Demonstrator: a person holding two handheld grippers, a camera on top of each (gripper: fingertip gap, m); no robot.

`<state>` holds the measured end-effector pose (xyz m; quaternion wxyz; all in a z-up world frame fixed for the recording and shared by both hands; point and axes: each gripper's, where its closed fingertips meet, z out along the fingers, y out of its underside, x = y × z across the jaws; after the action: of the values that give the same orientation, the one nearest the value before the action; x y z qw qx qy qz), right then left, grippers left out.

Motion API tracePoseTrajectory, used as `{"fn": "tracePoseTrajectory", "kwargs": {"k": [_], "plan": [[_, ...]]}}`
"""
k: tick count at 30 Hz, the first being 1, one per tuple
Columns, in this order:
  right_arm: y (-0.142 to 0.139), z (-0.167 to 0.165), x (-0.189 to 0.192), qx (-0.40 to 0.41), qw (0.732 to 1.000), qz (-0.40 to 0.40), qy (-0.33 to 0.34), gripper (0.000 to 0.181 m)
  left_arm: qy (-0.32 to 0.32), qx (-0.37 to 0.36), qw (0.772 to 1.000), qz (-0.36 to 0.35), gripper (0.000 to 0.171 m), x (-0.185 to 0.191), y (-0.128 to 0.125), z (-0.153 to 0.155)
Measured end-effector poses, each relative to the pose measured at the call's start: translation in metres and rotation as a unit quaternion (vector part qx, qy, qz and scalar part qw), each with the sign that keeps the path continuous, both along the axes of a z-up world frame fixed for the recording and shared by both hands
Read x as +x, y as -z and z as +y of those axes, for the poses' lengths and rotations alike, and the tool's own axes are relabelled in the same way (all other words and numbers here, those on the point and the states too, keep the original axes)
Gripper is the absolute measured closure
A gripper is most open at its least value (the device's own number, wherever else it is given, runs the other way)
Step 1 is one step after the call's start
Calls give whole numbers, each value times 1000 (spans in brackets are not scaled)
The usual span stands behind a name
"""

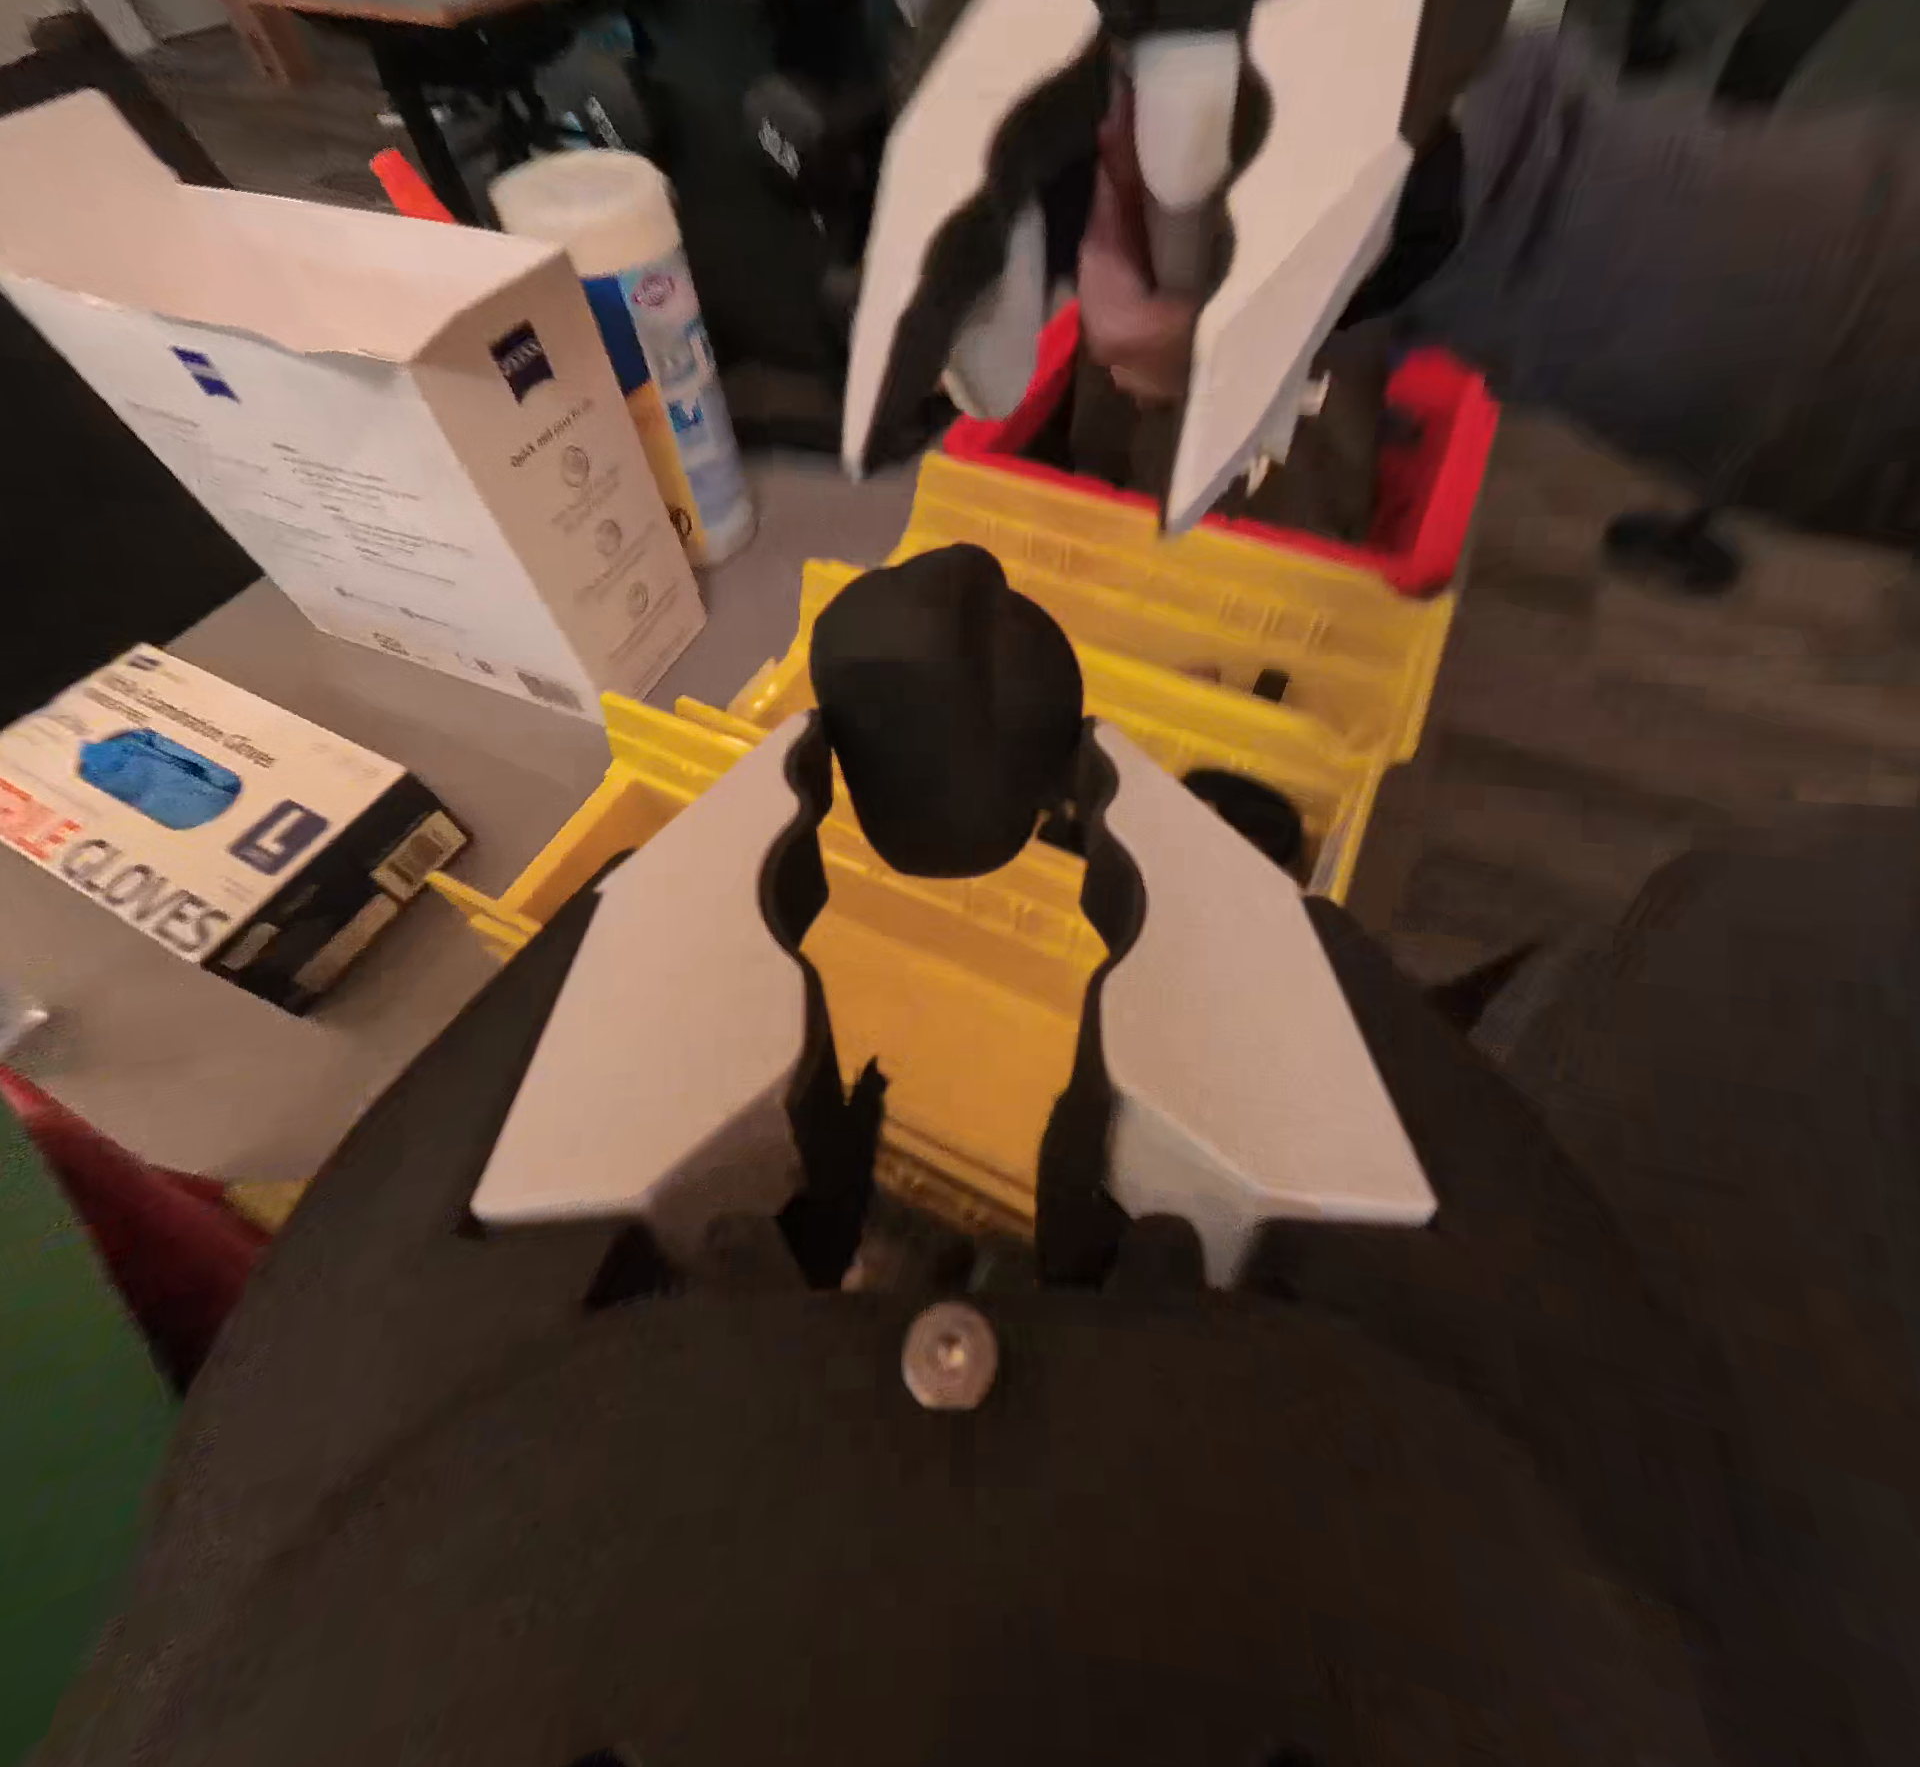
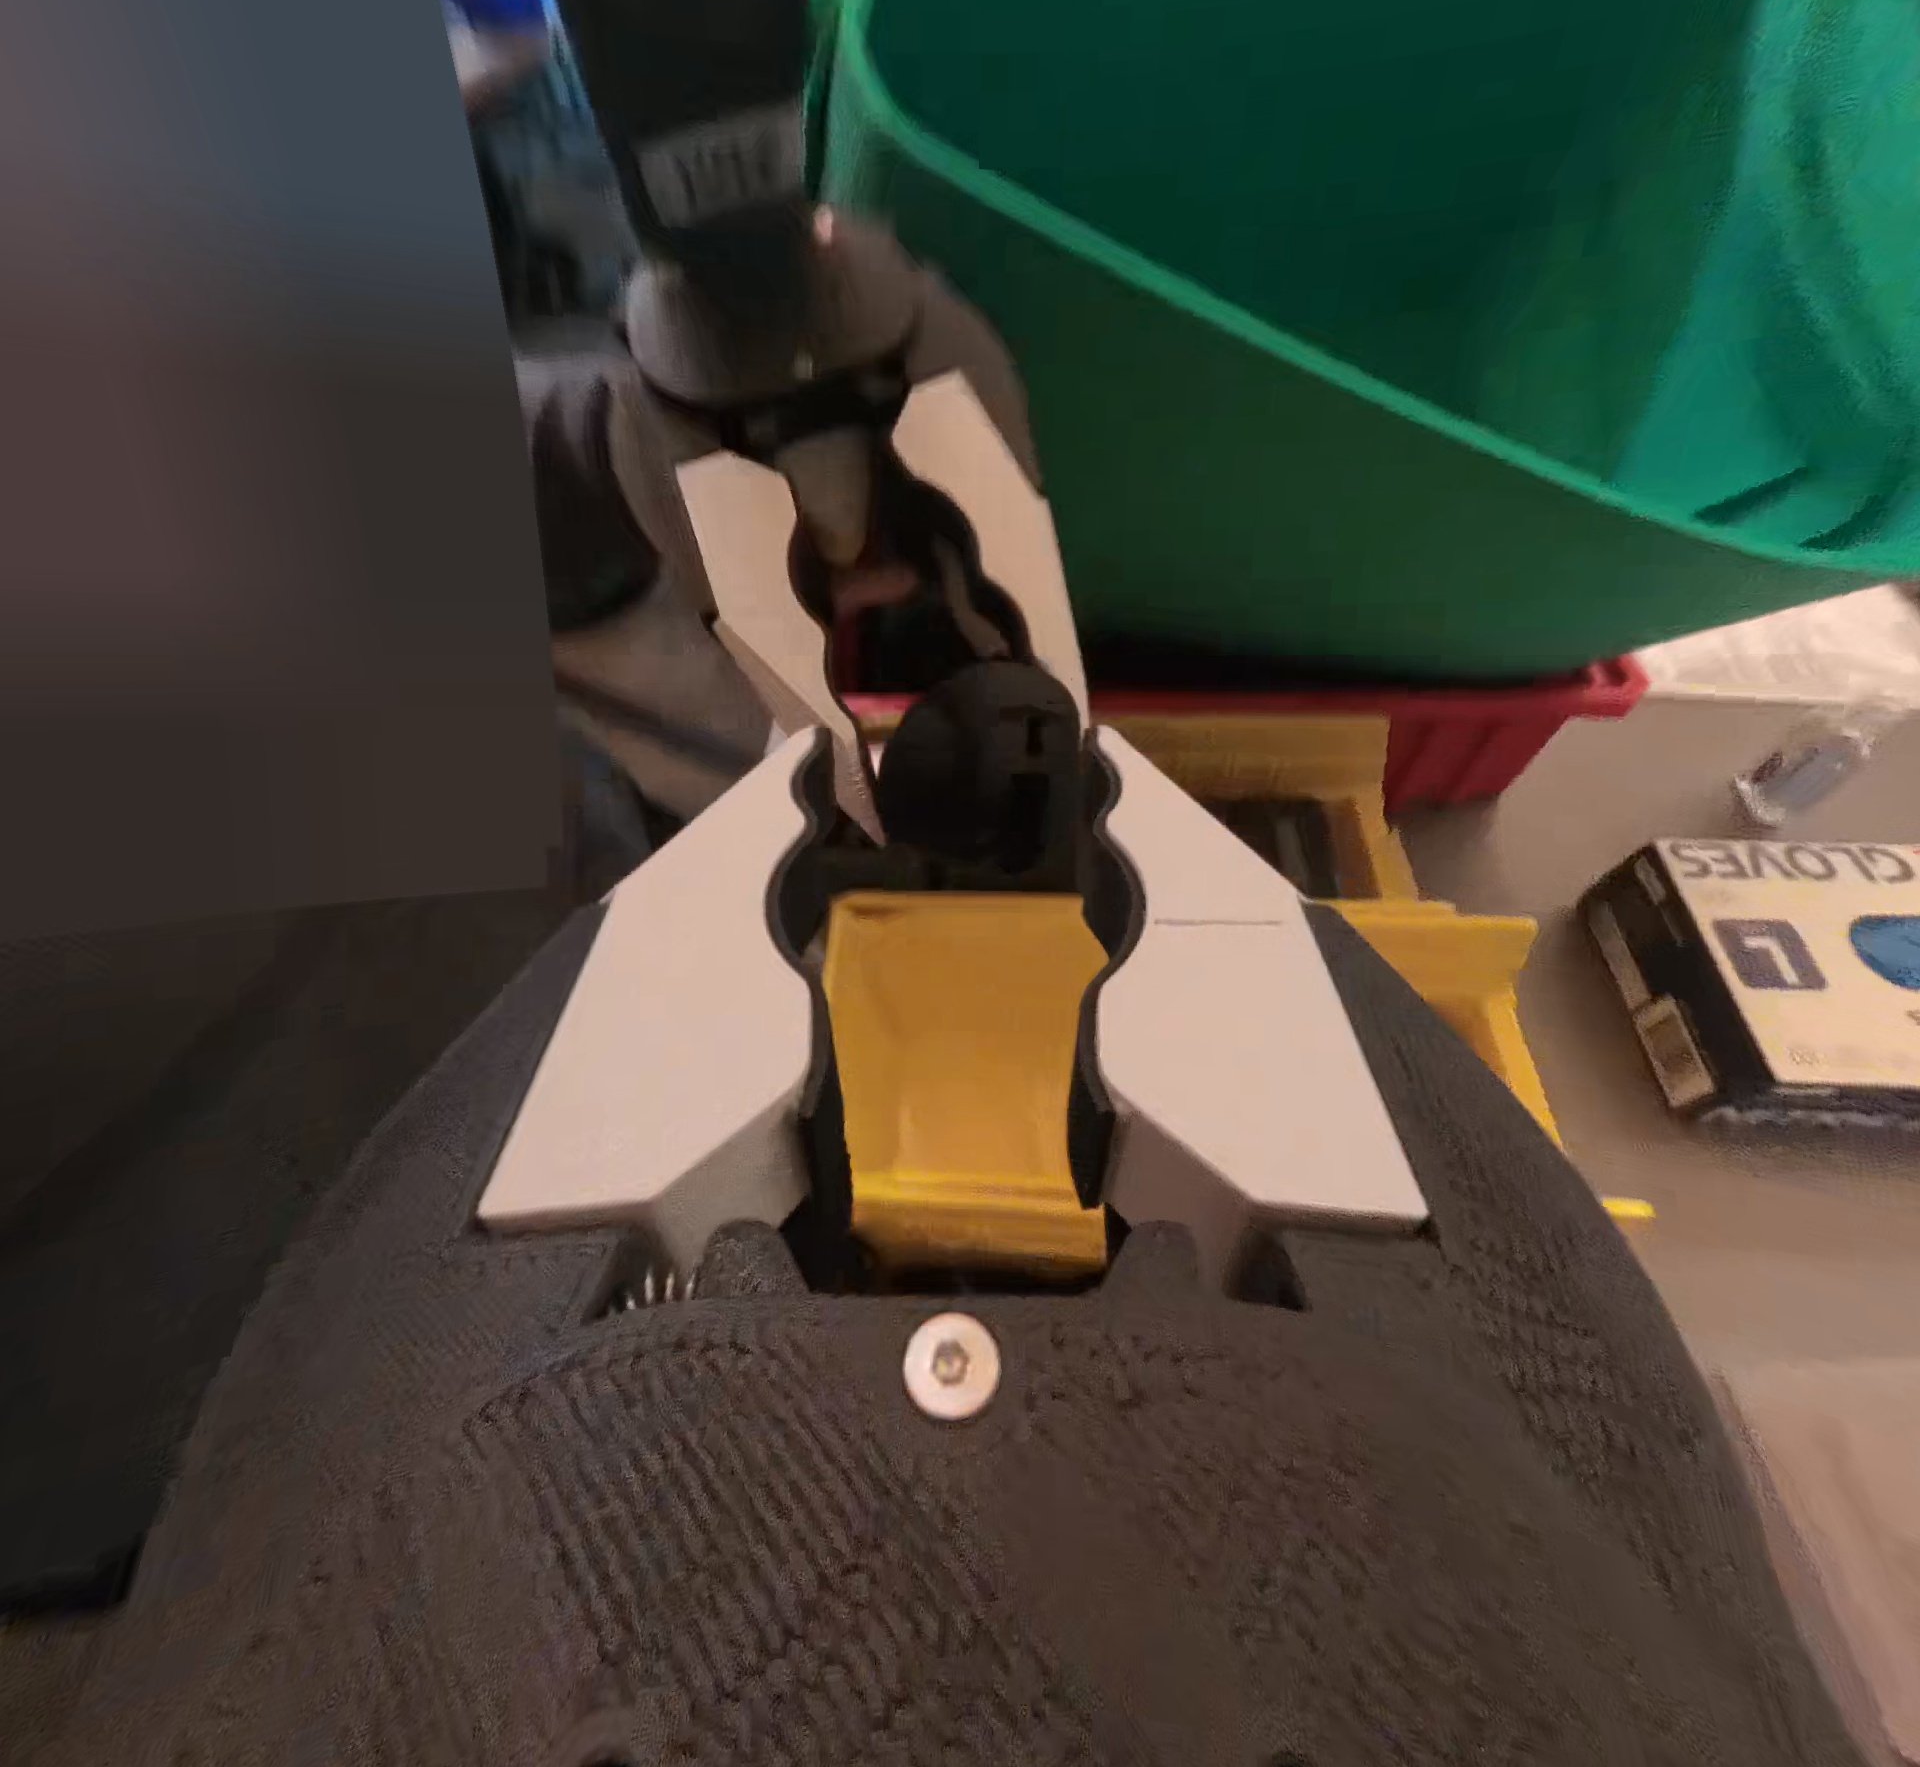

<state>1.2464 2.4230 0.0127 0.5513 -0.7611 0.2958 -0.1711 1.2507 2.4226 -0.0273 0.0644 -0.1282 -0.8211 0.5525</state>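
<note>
My left gripper (image 1: 951,730) is shut on a rounded black plastic object (image 1: 940,709) and holds it above a group of yellow bins (image 1: 1195,595). In the right wrist view the same left gripper (image 2: 977,777) comes down from above with the black object (image 2: 977,761) between its tips. My right gripper (image 2: 956,741) is open and empty; a yellow bin (image 2: 956,1042) shows through its gap. In the left wrist view it (image 1: 1018,496) hangs over a red bin (image 1: 1434,491), apart from the black object.
On the grey tabletop (image 1: 468,709) stand a white carton (image 1: 364,429), a glove box (image 1: 208,813) and a wipes canister (image 1: 644,335). A person in a green garment (image 2: 1351,263) stands behind the bins. The glove box (image 2: 1766,969) lies to the right.
</note>
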Motion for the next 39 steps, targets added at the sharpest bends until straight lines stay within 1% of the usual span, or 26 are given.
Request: {"fn": "tracePoseTrajectory", "kwargs": {"k": [2, 4, 5, 6, 8, 10, 12, 14, 17, 19, 21, 23, 25, 26, 28, 30, 33, 34, 35, 37, 39], "plan": [[19, 10, -2, -72, 996, 34, -24, 136, 25, 27, 998, -55, 125, -8, 10, -1], [35, 10, -3, -134, 988, 62, -38, 145, 50, 59, 993, -92, 125, -14, 23, 1], [41, 9, -5, -153, 984, 76, -46, 147, 62, 69, 990, -104, 125, -17, 28, 1], [46, 10, -7, -162, 981, 91, -55, 145, 73, 75, 989, -108, 125, -21, 32, 1], [61, 10, -11, -190, 972, 124, -67, 132, 88, 89, 986, -114, 125, -25, 36, 0], [77, 5, -12, -234, 960, 141, -69, 137, 93, 126, 977, -142, 125, -22, 48, -1], [89, -1, -8, -252, 954, 151, -58, 137, 96, 154, 969, -166, 125, -16, 59, -5], [96, -13, -1, -243, 956, 164, -25, 138, 91, 183, 964, -172, 124, -6, 71, -11], [99, -41, 11, -214, 961, 164, 54, 138, 90, 254, 946, -181, 124, 10, 101, -17], [98, -60, 15, -195, 962, 155, 112, 138, 91, 307, 930, -182, 124, 15, 122, -21], [96, -75, 14, -175, 961, 145, 155, 139, 86, 361, 910, -186, 124, 19, 142, -23], [93, -89, 11, -159, 959, 131, 197, 140, 60, 417, 887, -188, 124, 23, 161, -23], [90, -100, 6, -144, 956, 119, 227, 143, 23, 461, 871, -169, 124, 24, 177, -22], [90, -105, 3, -140, 953, 117, 241, 147, 15, 479, 863, -159, 124, 21, 184, -21], [96, -114, -5, -144, 947, 123, 261, 148, 9, 499, 853, -152, 124, 15, 194, -21], [105, -119, -11, -149, 941, 134, 274, 149, 5, 509, 848, -150, 123, 10, 200, -23], [114, -118, -19, -151, 939, 147, 272, 145, 5, 521, 845, -123, 121, 2, 216, -21], [116, -118, -21, -153, 939, 149, 270, 144, 5, 524, 844, -109, 111, 0, 219, -19], [118, -118, -22, -160, 938, 150, 268, 144, 2, 510, 854, -99, 107, -1, 217, -20], [121, -113, -24, -182, 940, 146, 248, 143, -8, 450, 891, -64, 104, -7, 197, -27], [124, -99, -22, -208, 946, 138, 205, 142, -24, 344, 938, -34, 102, -7, 158, -33]]}}
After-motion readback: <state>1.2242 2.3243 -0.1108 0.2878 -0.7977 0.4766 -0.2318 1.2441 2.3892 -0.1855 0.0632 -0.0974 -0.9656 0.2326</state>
